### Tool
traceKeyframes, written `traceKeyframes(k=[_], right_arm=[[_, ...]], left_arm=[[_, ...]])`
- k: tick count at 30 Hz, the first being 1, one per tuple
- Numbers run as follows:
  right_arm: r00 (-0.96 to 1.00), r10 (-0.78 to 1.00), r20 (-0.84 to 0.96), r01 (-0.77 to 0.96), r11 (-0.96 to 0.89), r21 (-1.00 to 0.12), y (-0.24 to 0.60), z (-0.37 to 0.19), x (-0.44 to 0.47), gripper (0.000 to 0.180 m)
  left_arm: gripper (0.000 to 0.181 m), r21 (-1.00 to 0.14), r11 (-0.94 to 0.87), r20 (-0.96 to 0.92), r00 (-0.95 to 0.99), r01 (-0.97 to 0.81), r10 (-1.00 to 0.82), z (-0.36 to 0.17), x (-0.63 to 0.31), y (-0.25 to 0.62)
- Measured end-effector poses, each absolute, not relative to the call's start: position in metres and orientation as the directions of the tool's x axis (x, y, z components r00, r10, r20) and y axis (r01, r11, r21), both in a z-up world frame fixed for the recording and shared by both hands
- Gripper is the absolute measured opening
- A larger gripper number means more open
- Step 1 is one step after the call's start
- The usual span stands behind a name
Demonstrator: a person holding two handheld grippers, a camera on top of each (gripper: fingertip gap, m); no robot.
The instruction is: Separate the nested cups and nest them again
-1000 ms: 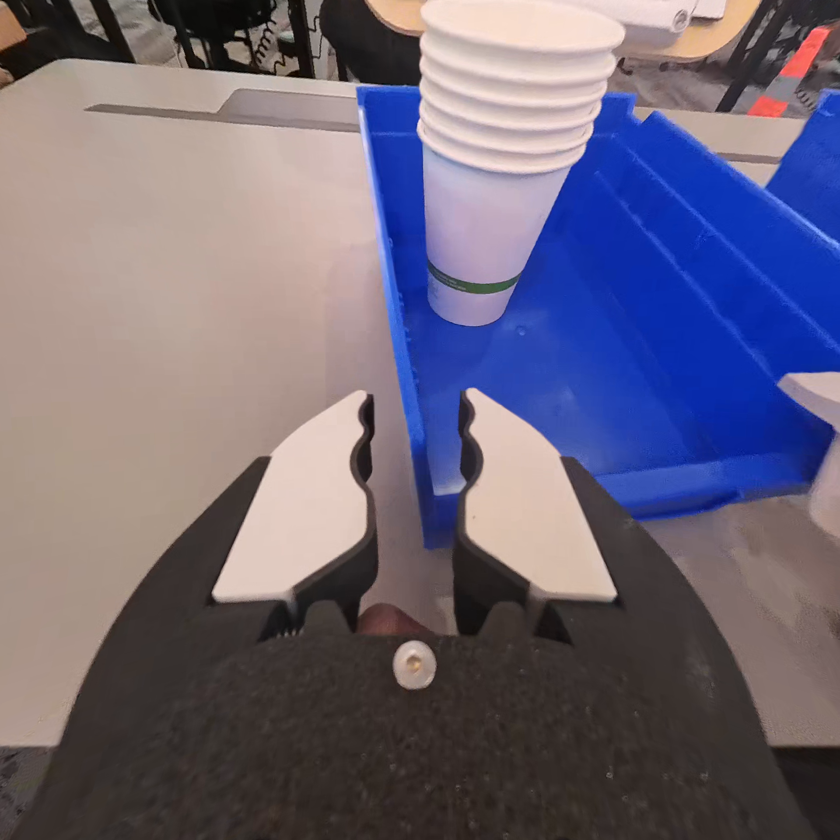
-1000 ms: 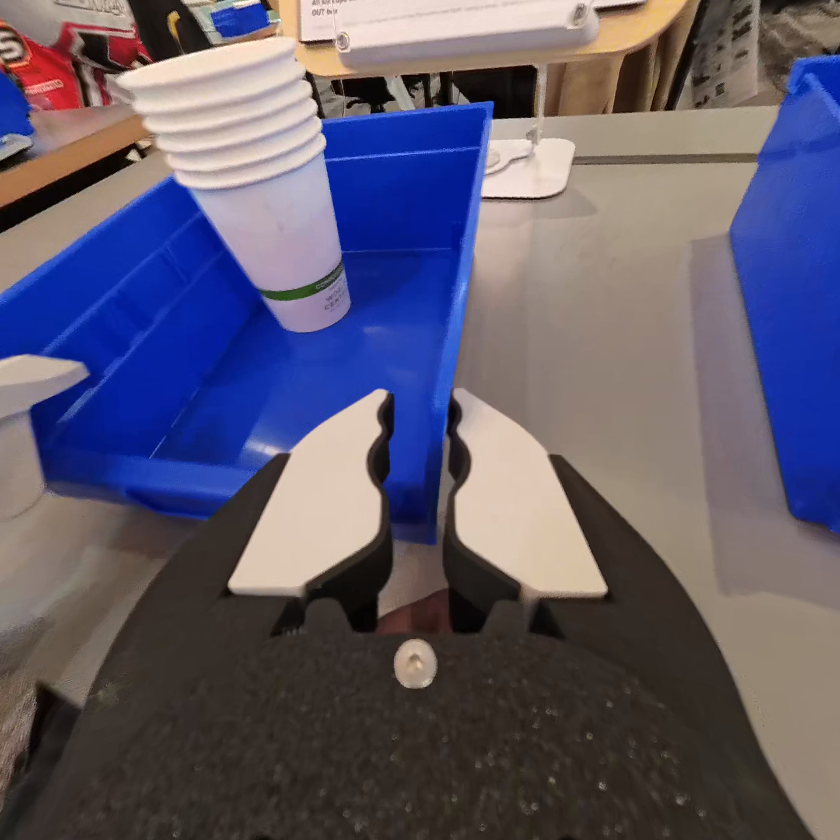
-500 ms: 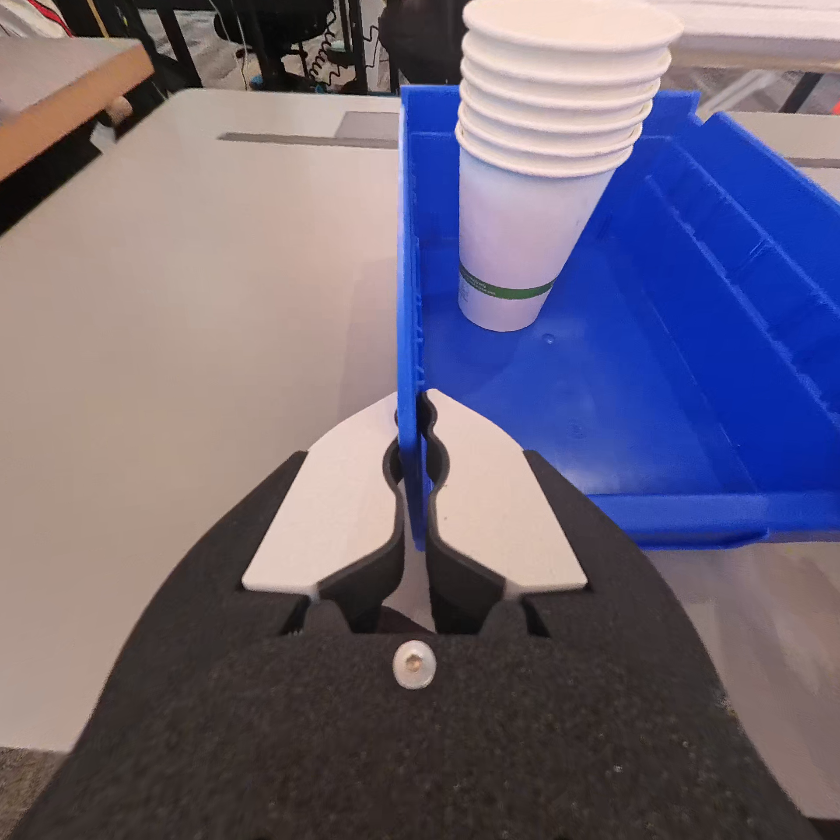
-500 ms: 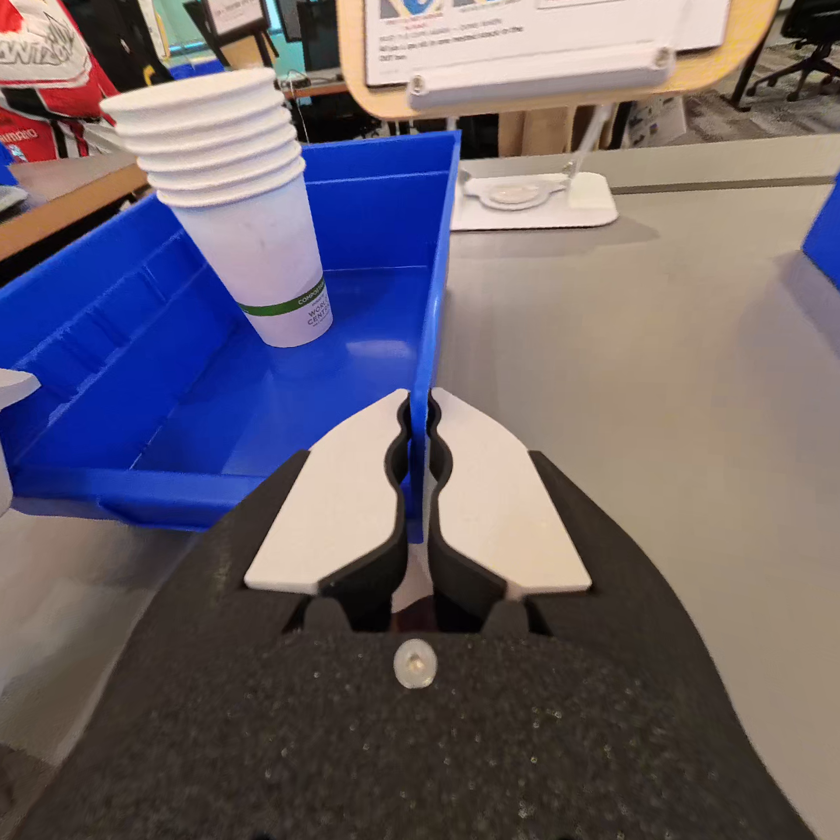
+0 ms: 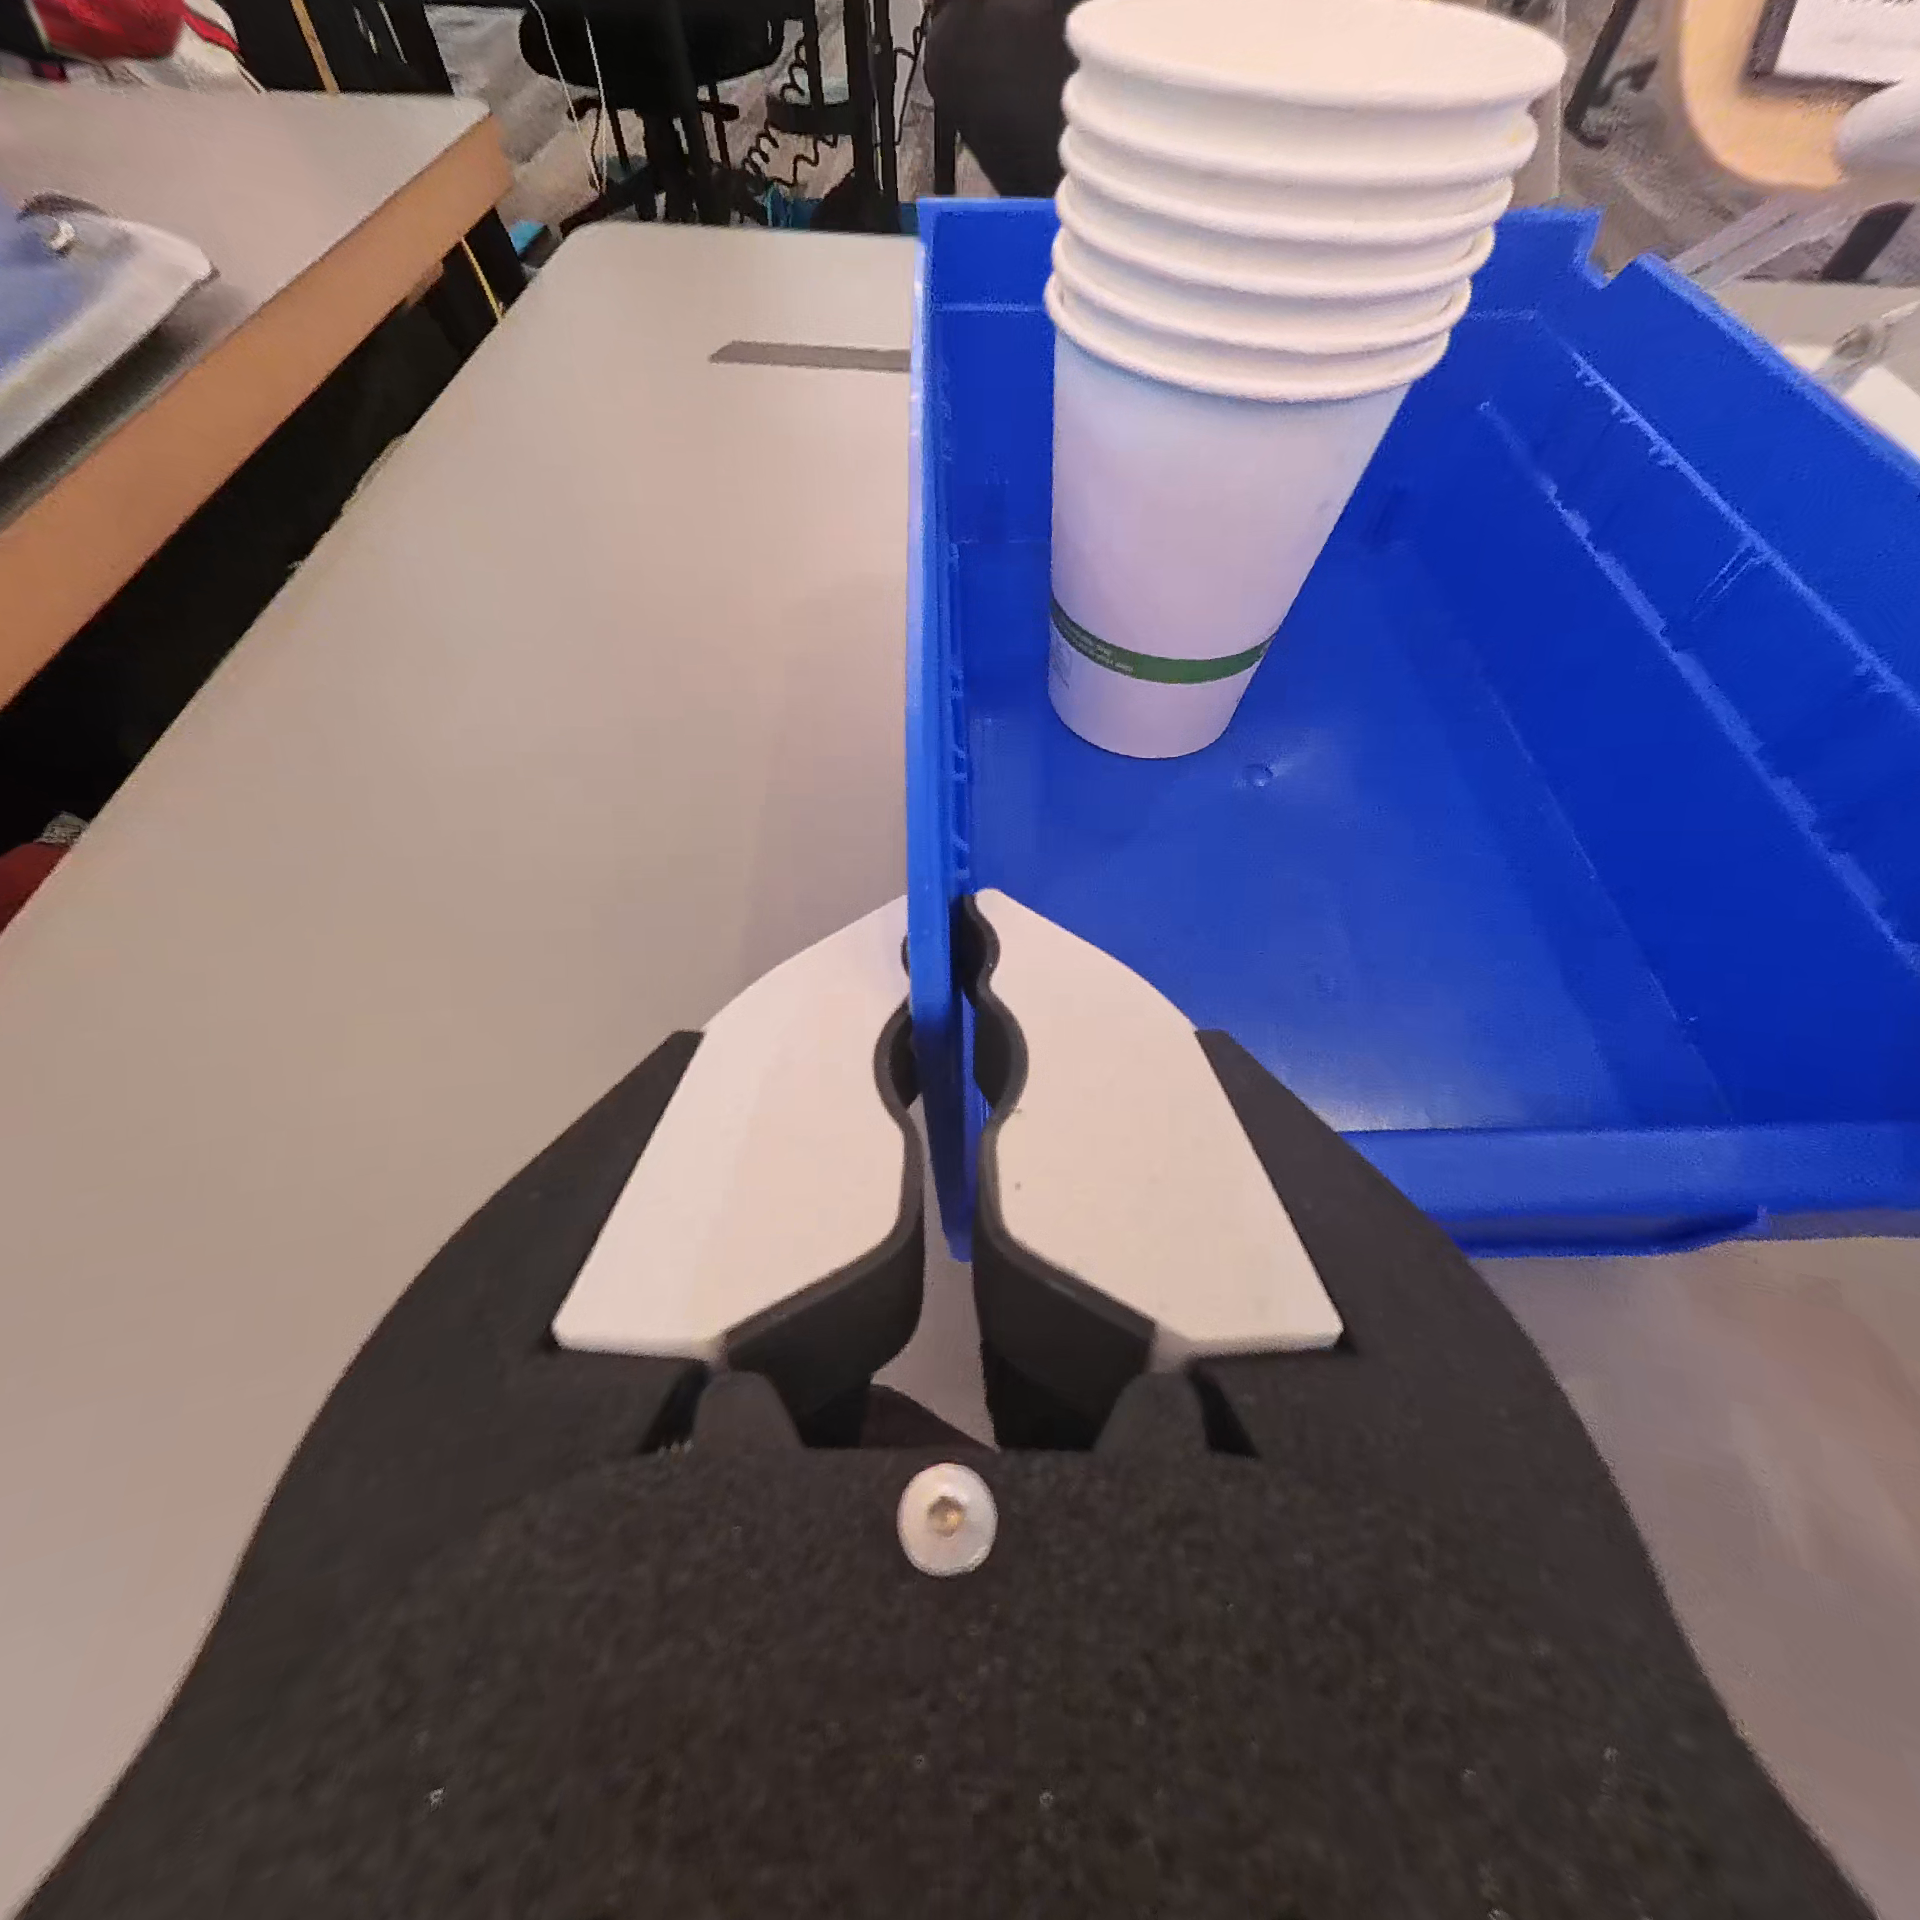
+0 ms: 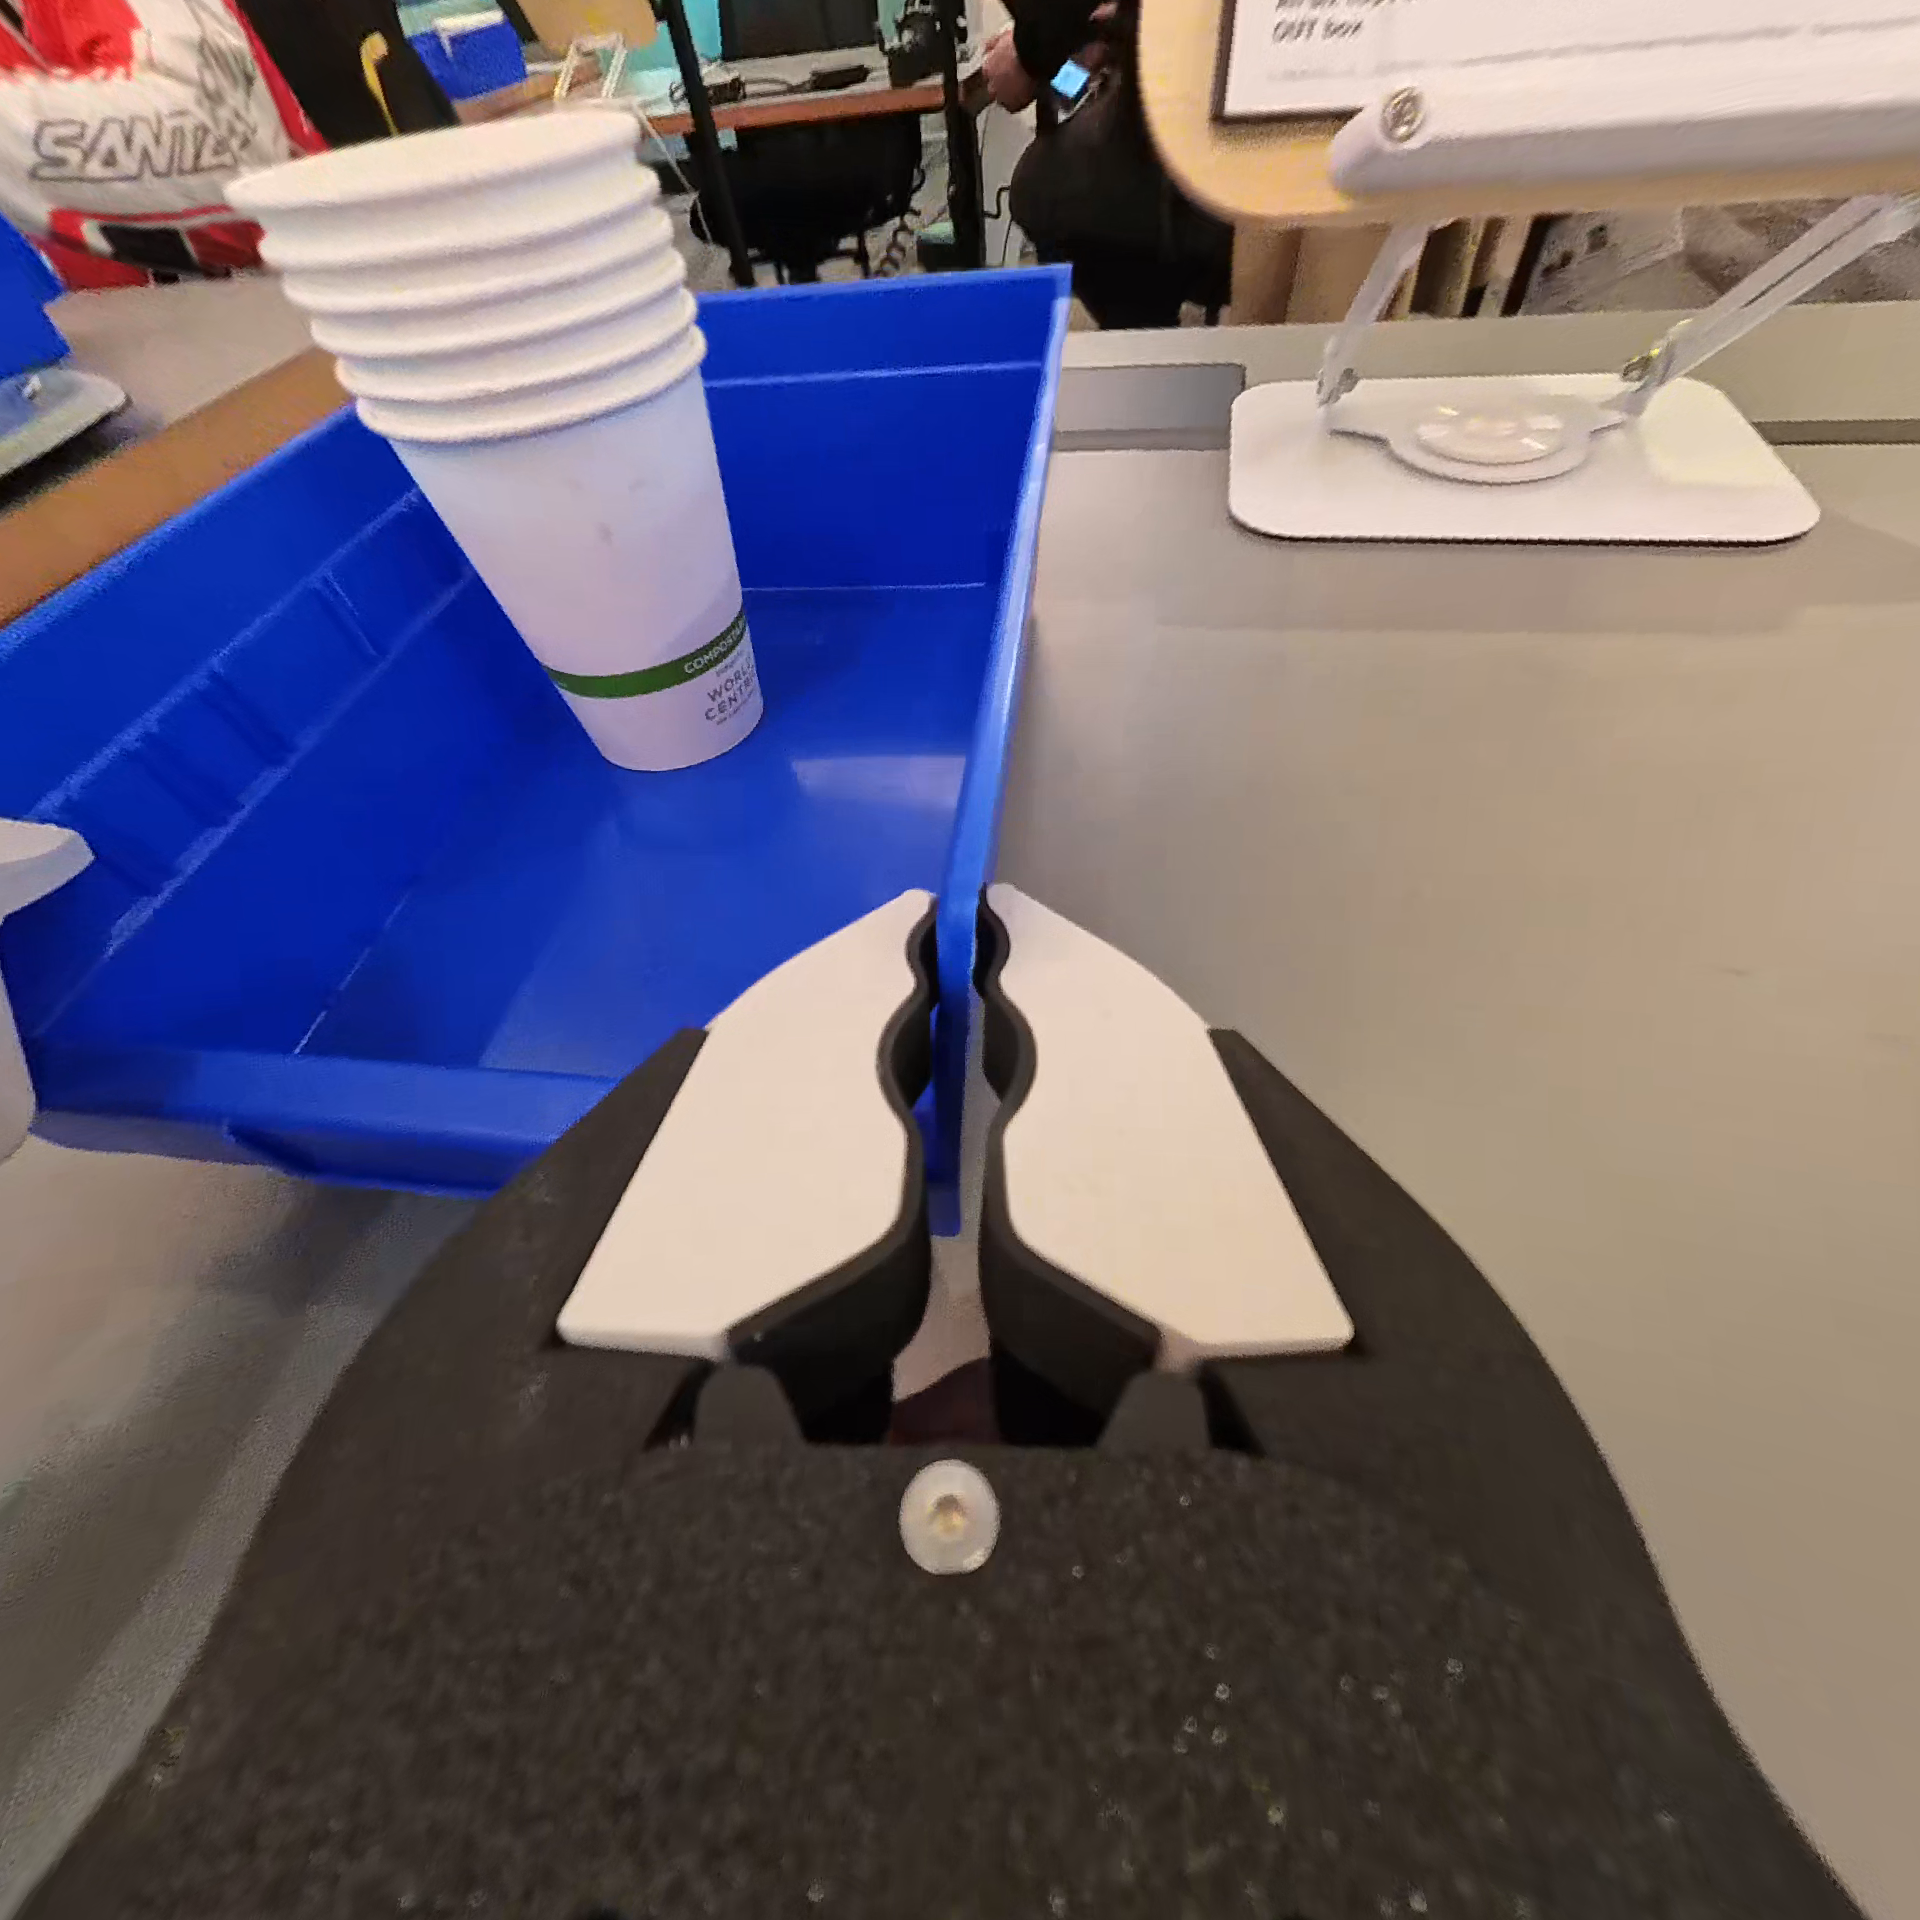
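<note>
While your left gripper point(image 5: 940, 925) and right gripper point(image 6: 958, 914) jaws just pinch the blue bin point(image 5: 1455, 935) walls, the cups point(image 5: 1236, 416) ahead sit fully nested, so everything's left.

Both wrist views closely share the blue bin point(image 5: 1662, 644).

Writing sits on three things; I'm not quoting any of it.
- Stack of cups point(image 6: 561, 499) in the blue bin point(image 6: 862, 468): the bottom cup has a green band point(image 6: 644, 681) with small white print, and grey print just under it. In the left wrist view the same band is too small to read.
- Sign board point(image 6: 1558, 52), top right on a white stand: dark print, cut off by the frame edge.
- Red-and-white garment point(image 6: 125, 156), top left: large grey lettering, partly hidden.
</note>
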State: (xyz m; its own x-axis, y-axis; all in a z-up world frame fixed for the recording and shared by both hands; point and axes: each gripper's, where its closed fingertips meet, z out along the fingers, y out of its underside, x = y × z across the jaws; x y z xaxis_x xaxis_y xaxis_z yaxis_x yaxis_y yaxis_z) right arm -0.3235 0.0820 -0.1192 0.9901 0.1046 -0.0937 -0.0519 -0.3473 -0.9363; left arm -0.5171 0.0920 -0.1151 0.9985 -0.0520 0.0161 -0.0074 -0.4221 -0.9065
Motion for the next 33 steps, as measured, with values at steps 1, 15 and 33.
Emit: traceKeyframes(k=[1,15,33], right_arm=[[0.99,0.113,-0.083,-0.038,-0.354,-0.935,0.082,-0.125,-0.325,0.005],[0.86,0.51,-0.032,0.067,-0.174,-0.983,-0.027,-0.071,-0.211,0.04],[0.914,0.39,0.109,0.116,0.004,-0.993,-0.047,-0.077,-0.006,0.044]], left_arm=[[0.003,-0.903,-0.429,0.015,0.998,-0.009,-0.053,-0.12,-0.519,0.093],[0.045,-0.968,-0.246,0.023,0.996,0.043,0.082,-0.066,-0.509,0.013],[0.037,-0.985,-0.15,-0.07,0.991,-0.086,-0.11,-0.098,-0.333,0.009]])
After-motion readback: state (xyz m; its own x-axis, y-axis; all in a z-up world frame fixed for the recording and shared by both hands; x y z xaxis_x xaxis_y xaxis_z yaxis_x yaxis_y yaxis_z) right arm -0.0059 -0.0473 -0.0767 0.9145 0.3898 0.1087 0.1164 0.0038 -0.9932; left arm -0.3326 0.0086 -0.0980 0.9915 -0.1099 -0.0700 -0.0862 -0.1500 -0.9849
